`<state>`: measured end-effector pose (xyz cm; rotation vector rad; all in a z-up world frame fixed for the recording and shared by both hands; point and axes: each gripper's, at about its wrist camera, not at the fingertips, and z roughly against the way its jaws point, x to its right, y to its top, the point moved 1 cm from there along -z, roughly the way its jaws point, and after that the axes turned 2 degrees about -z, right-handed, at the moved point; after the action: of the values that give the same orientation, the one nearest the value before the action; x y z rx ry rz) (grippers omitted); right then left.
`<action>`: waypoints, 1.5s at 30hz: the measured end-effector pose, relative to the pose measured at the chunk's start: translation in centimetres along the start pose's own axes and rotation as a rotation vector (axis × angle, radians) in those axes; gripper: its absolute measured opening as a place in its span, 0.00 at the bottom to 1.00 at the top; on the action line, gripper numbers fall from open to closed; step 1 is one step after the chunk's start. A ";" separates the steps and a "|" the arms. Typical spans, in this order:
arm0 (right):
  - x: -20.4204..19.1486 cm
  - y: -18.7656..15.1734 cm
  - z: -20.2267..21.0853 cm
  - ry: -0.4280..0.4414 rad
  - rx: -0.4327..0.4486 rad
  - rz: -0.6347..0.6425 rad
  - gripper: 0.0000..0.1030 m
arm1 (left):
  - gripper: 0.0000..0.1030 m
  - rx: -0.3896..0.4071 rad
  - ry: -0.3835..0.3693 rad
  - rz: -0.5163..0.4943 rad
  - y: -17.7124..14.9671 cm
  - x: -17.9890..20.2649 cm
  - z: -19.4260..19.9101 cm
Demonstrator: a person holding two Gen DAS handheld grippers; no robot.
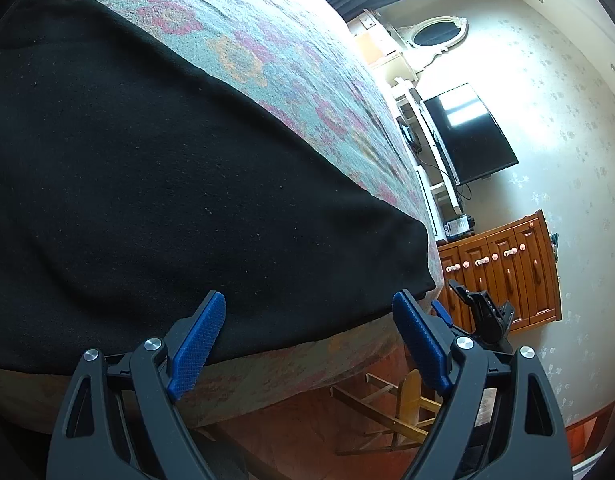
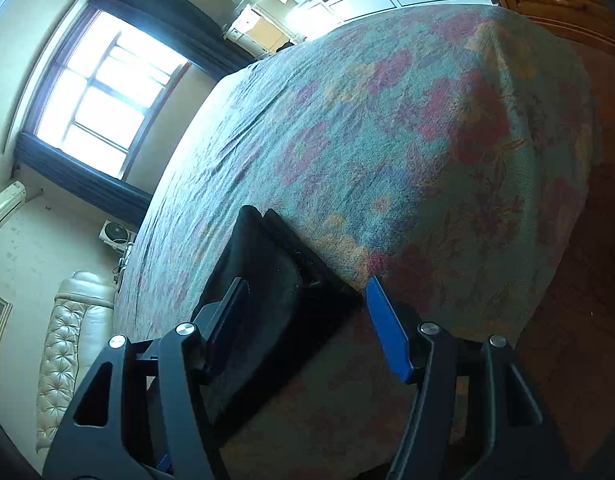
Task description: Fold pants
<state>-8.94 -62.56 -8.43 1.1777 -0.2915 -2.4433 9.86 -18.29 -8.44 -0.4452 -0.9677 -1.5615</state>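
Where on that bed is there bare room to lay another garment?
Free: the floral bedspread beyond the black pants, stretching toward the window. Crowded: the near edge, where the pants lie.

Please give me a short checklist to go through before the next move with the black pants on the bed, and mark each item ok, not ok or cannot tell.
1. Pants lie flat on the bedspread: ok in the left wrist view, no big wrinkles.
2. Left gripper open, nothing clamped: ok; fingers stand wide apart at the cloth's near edge.
3. Right gripper free of the cloth: ok; its fingers are apart, with the pants' edge between them, not pinched.
4. Pants wholly on the bed: not ok; the near edge hangs over the side.
5. Fold edges lined up: cannot tell.
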 end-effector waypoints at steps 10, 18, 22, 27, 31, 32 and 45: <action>-1.0 -1.8 -3.4 0.039 -0.125 -0.036 0.45 | 0.82 0.000 -0.010 0.003 0.1 0.2 0.1; -0.6 -2.2 -3.4 0.020 -0.102 -0.012 0.06 | 0.82 -0.006 -0.028 0.017 0.2 -0.1 0.4; 1.2 -2.4 -3.9 0.058 -0.152 -0.058 0.06 | 0.82 -0.005 -0.034 0.030 0.3 -0.5 1.1; 0.9 0.8 -0.4 -0.026 -0.025 0.011 0.71 | 0.82 0.004 -0.046 0.034 0.6 -0.9 2.3; 0.3 4.0 -1.7 0.054 -0.081 0.074 0.74 | 0.82 0.029 -0.049 0.027 1.3 -1.2 3.7; 0.3 4.5 -2.5 0.086 -0.114 0.077 0.74 | 0.82 0.040 -0.048 0.029 1.4 -1.3 4.1; -0.6 4.5 -9.3 0.297 -0.514 0.100 0.75 | 0.82 0.077 -0.009 0.069 1.8 -3.7 6.3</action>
<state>-0.06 -66.46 -12.21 1.2223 0.3388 -2.0396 10.99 -11.07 -6.93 -0.4273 -1.0057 -1.4567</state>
